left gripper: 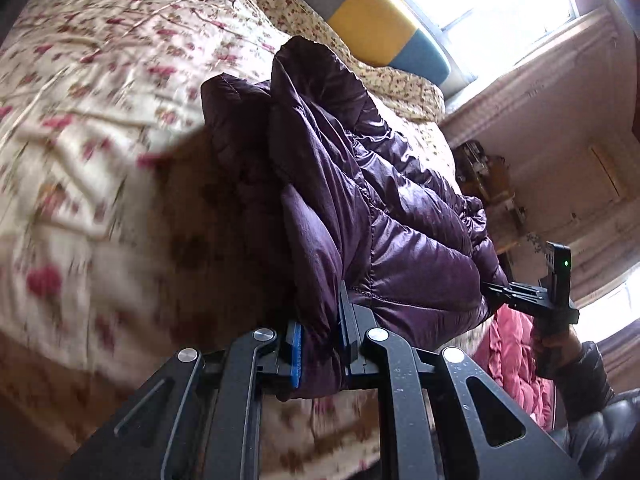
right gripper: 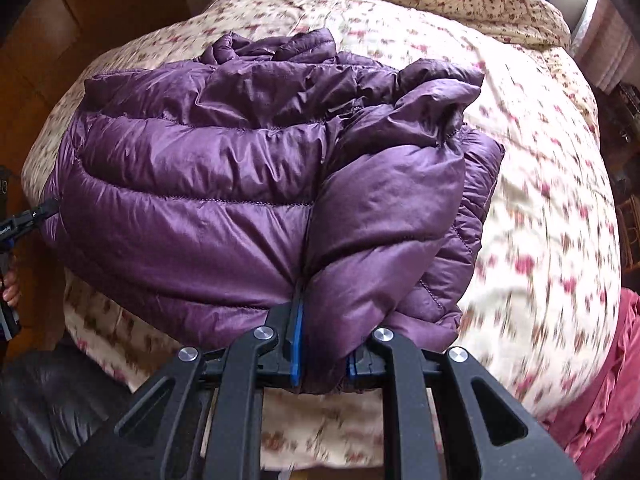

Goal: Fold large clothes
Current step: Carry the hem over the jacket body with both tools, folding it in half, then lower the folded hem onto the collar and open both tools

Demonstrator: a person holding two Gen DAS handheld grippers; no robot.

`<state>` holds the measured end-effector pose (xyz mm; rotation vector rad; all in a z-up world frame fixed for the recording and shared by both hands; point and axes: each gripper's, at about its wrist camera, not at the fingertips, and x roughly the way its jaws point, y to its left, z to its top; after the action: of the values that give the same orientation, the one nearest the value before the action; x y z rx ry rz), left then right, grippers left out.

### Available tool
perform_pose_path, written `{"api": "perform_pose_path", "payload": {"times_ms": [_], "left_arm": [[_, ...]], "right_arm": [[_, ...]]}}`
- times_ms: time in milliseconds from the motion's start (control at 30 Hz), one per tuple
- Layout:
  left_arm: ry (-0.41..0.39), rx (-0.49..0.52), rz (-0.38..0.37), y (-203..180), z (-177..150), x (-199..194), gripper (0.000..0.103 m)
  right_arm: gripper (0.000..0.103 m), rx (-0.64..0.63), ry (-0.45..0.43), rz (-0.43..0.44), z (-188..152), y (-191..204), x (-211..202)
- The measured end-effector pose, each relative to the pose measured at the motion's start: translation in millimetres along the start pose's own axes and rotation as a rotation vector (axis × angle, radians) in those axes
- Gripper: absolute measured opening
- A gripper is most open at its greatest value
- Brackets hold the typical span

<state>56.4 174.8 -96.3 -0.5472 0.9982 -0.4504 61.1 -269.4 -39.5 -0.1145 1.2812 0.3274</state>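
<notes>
Nearest the left gripper (left gripper: 320,340), a thick fold of the purple jacket (left gripper: 360,184) is pinched between its blue pads (left gripper: 295,354), jaws narrowed onto the padding. The right gripper (right gripper: 322,344) does the same: its pads (right gripper: 297,344) clamp a bunched edge of the jacket (right gripper: 224,184), with the garment spreading away ahead of the fingers.

Just beyond both grips the jacket looks lifted off the bed (right gripper: 540,168); whether its far end touches the quilt cannot be told. It hangs between the two grippers as a doubled, puffy bundle, one side lapped over the middle and loose folds heaped at the far end. In the right view the left gripper shows at the jacket's far left edge.

Farther off lie the floral quilt, and a yellow and blue headboard (left gripper: 384,28) at the far end.

My read: roughly halfway. A first fold seems made; laying it down, squaring it and flattening the far bunching remain.
</notes>
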Motion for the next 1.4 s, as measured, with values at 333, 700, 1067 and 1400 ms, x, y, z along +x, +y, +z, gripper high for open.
{"api": "perform_pose_path", "payload": {"times_ms": [333, 700, 1067, 1400], "left_arm": [[-0.187, -0.009, 0.117, -2.3, 30.5, -32.1, 0.072], [-0.146, -0.069, 0.17, 1.4, 96.5, 18.1, 0.068], [-0.126, -0.063, 0.222, -4.6, 120.6, 40.8, 0.03], [-0.161, 0.072, 0.437, -18.7, 139.5, 62.7, 0.012]], "right_arm": [[0.065, -0.014, -0.071, -0.192, 13.9, -0.5, -11.9], [0.089, -0.013, -0.186, -0.217, 46.4, -2.0, -57.1], [0.034, 0.175, -0.082, -0.221, 130.8, -42.6, 36.2], [0.006, 0.066, -0.263, -0.474, 145.1, -16.5, 37.6]]}}
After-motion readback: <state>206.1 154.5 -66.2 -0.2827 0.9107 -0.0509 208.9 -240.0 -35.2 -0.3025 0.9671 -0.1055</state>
